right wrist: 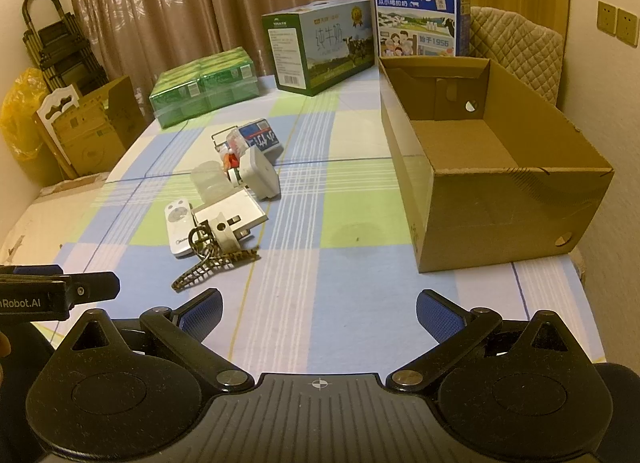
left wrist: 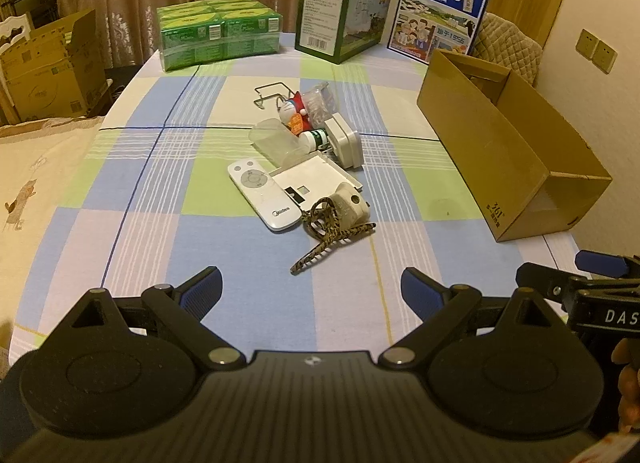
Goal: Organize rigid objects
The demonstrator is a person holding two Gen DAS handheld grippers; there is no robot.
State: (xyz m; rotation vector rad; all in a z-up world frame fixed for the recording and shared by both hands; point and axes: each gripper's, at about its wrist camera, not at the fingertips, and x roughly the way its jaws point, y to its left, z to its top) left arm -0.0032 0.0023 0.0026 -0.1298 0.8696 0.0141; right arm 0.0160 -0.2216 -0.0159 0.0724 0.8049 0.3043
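Observation:
A heap of small rigid items lies mid-table: a white remote point(left wrist: 264, 194) point(right wrist: 179, 226), a flat white panel point(left wrist: 314, 180) point(right wrist: 236, 212), a beige plug with a patterned lanyard point(left wrist: 352, 207) point(right wrist: 224, 232), a grey-white adapter point(left wrist: 345, 141) point(right wrist: 262, 173), a clear plastic cup point(left wrist: 276, 139) point(right wrist: 211, 180), a small toy figure point(left wrist: 294, 113) and a wire rack point(left wrist: 272, 93). An open, empty cardboard box point(left wrist: 516, 151) point(right wrist: 496, 167) stands to the right. My left gripper point(left wrist: 312, 287) is open and empty, short of the heap. My right gripper point(right wrist: 320, 309) is open and empty too, beside the left one.
At the table's far edge stand a green shrink-wrapped pack point(left wrist: 218, 33) point(right wrist: 206, 85), a green milk carton box point(left wrist: 340, 15) point(right wrist: 320, 51) and a blue milk box point(left wrist: 438, 11) point(right wrist: 420, 15). Cardboard boxes point(left wrist: 44, 71) sit off the left edge; a padded chair point(right wrist: 520, 51) is behind the box.

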